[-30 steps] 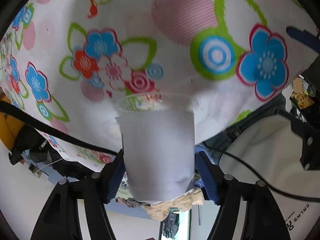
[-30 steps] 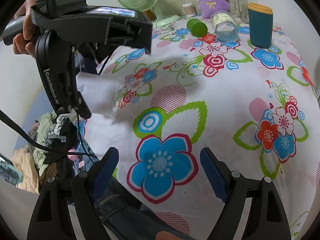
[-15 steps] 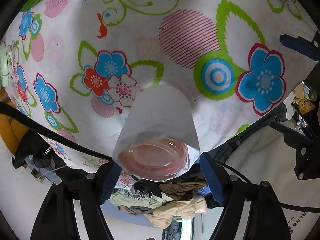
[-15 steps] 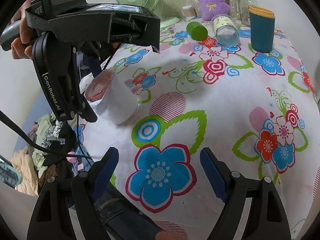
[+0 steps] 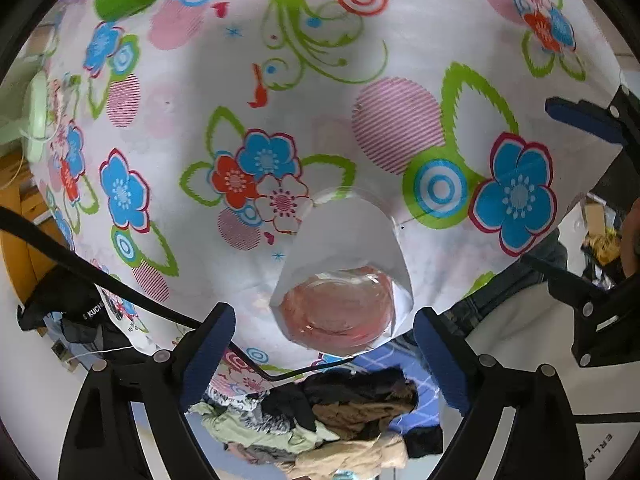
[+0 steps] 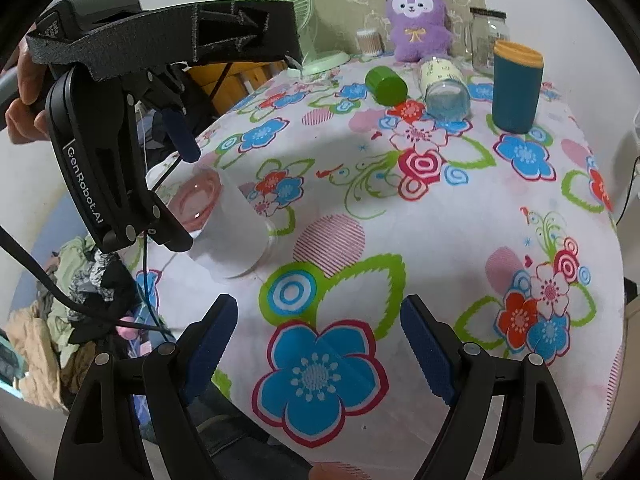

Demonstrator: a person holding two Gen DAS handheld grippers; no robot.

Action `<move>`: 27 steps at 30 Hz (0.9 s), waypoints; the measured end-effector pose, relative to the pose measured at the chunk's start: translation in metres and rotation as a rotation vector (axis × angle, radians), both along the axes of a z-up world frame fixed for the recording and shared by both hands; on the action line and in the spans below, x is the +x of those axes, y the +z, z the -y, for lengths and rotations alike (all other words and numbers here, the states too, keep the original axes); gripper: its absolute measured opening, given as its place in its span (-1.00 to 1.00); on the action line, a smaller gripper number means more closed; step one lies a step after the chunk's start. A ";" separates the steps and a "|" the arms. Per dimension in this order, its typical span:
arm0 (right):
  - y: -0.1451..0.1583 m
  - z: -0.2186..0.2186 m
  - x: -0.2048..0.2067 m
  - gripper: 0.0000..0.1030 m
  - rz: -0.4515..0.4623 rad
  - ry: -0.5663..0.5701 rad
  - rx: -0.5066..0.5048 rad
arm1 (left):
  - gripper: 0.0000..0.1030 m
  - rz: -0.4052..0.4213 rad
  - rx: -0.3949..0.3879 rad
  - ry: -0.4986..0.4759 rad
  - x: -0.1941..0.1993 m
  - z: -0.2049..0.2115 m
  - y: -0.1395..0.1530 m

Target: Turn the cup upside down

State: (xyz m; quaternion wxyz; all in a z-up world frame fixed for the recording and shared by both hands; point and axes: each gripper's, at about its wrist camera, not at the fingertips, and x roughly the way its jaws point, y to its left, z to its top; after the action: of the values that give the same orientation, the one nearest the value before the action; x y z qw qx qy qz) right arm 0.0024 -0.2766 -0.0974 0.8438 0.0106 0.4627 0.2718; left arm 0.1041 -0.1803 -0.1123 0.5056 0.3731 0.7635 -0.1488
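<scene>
A clear plastic cup with a white paper sleeve [image 5: 344, 264] stands upside down on the flowered tablecloth [image 5: 280, 80], its pinkish base up and rim on the cloth. It also shows in the right wrist view [image 6: 228, 224]. My left gripper [image 5: 324, 352] is open, its blue pads apart on either side of the cup's base, clear of it. In the right wrist view the left gripper [image 6: 178, 184] hovers just over the cup. My right gripper [image 6: 318, 348] is open and empty above the table's near edge.
At the far side stand a teal tumbler [image 6: 516, 84], a tipped glass jar [image 6: 444, 88], a green lid [image 6: 386, 86], a purple plush toy [image 6: 416, 26], an empty jar [image 6: 486, 36] and a green fan [image 6: 272, 0]. A clothes pile [image 5: 332, 424] lies on the floor past the table edge.
The left gripper turned the cup from sideways to upside down, set it rim-down on the cloth, then opened and drew back. The right gripper stayed put.
</scene>
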 end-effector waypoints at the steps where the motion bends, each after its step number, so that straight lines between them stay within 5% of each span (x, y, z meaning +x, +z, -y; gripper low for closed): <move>1: 0.001 -0.001 0.000 0.67 0.006 -0.001 -0.003 | 0.80 0.010 -0.010 0.009 0.000 -0.002 0.002; 11: 0.017 -0.018 0.000 0.72 0.057 -0.005 -0.015 | 0.80 0.136 -0.156 0.114 0.000 -0.029 0.032; 27: 0.068 -0.045 -0.010 0.79 0.196 -0.036 -0.024 | 0.81 0.411 -0.523 0.347 -0.028 -0.088 0.092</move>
State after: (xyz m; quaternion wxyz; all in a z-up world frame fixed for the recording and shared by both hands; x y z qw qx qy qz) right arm -0.0075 -0.2312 -0.0297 0.8899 -0.0178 0.3807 0.2505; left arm 0.0757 -0.0925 -0.0200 0.7442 0.1184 0.6342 -0.1729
